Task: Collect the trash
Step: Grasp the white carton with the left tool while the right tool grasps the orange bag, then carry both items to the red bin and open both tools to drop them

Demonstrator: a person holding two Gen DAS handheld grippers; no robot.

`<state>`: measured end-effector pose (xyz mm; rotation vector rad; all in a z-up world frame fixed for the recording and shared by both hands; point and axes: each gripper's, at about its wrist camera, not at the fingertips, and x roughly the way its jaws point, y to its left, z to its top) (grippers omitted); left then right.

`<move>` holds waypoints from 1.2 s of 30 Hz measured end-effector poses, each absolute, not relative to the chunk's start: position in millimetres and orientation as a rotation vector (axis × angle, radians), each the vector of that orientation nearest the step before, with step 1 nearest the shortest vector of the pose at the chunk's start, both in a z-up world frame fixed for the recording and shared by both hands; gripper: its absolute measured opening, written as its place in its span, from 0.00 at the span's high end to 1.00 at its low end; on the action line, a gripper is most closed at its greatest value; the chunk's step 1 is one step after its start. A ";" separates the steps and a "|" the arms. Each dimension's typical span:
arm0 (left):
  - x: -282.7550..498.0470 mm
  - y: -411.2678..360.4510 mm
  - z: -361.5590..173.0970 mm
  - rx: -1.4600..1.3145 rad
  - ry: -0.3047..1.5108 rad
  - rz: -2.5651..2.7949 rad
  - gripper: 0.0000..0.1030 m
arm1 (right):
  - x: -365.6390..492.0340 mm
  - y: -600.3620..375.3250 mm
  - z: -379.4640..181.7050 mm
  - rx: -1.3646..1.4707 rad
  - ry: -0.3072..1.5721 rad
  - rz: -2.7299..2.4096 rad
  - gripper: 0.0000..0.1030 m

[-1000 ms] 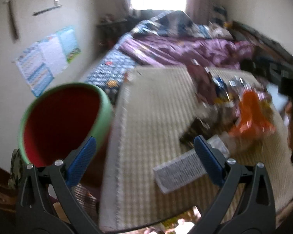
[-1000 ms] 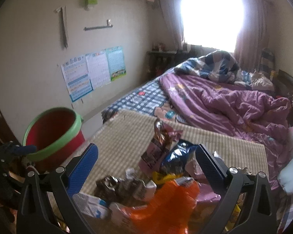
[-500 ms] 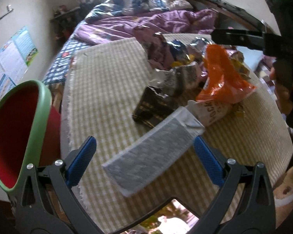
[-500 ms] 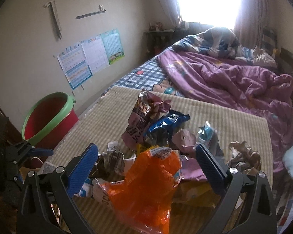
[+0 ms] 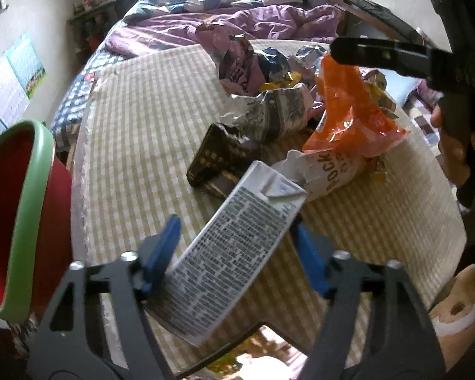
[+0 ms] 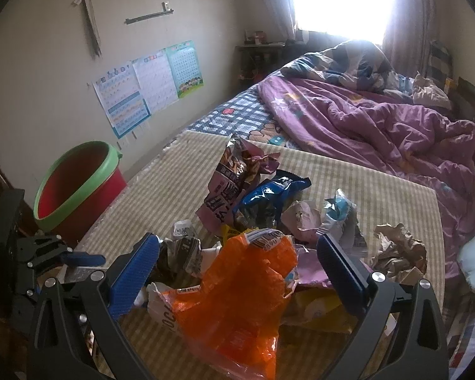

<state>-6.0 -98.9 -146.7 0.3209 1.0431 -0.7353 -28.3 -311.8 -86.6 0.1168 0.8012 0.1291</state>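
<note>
A grey-and-white drink carton (image 5: 237, 247) lies on the checked tablecloth (image 5: 148, 120) near the front edge. My left gripper (image 5: 234, 240) straddles it, its jaws closing; the right pad is at the carton's edge, and a thin gap shows at the left pad. Behind the carton is a heap of wrappers with an orange bag (image 5: 348, 117) on top. My right gripper (image 6: 237, 269) hangs open just above that orange bag (image 6: 237, 294), gripping nothing. A red bin with a green rim (image 5: 31, 205) stands left of the table, and the bin (image 6: 76, 183) also shows in the right wrist view.
More trash lies behind: a purple snack bag (image 6: 234, 177), a blue wrapper (image 6: 269, 196), crumpled brown paper (image 6: 399, 253). A bed with a purple quilt (image 6: 380, 120) adjoins the table's far side. A hand (image 5: 452, 152) holds the right gripper's handle.
My left gripper dropped and tilted down over the carton, then its jaws narrowed around it. The right gripper came a little lower over the orange bag and stayed open.
</note>
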 end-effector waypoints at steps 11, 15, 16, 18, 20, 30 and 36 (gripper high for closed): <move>-2.5 -79.4 -109.0 0.134 0.942 -0.664 0.65 | -24.0 -321.4 -107.9 0.189 0.902 0.109 0.07; 1.6 -65.2 -92.3 0.080 0.880 -0.581 0.65 | -21.2 -320.5 -116.8 0.215 0.943 0.108 0.07; 2.2 -61.1 -89.1 0.067 0.870 -0.565 0.65 | -21.0 -320.1 -118.6 0.219 0.949 0.110 0.07; 4.9 -49.8 -80.7 0.030 0.843 -0.515 0.65 | -21.0 -318.9 -121.1 0.230 0.956 0.125 0.07; 8.2 -38.3 -74.4 -0.004 0.825 -0.476 0.65 | -22.9 -318.3 -121.6 0.241 0.950 0.139 0.10; 21.5 8.6 -67.8 -0.159 0.809 -0.312 0.65 | -30.8 -315.0 -103.4 0.232 0.866 0.145 0.55; 20.4 19.8 -69.2 -0.173 0.793 -0.275 0.65 | -32.5 -312.2 -78.1 0.220 0.776 0.143 0.55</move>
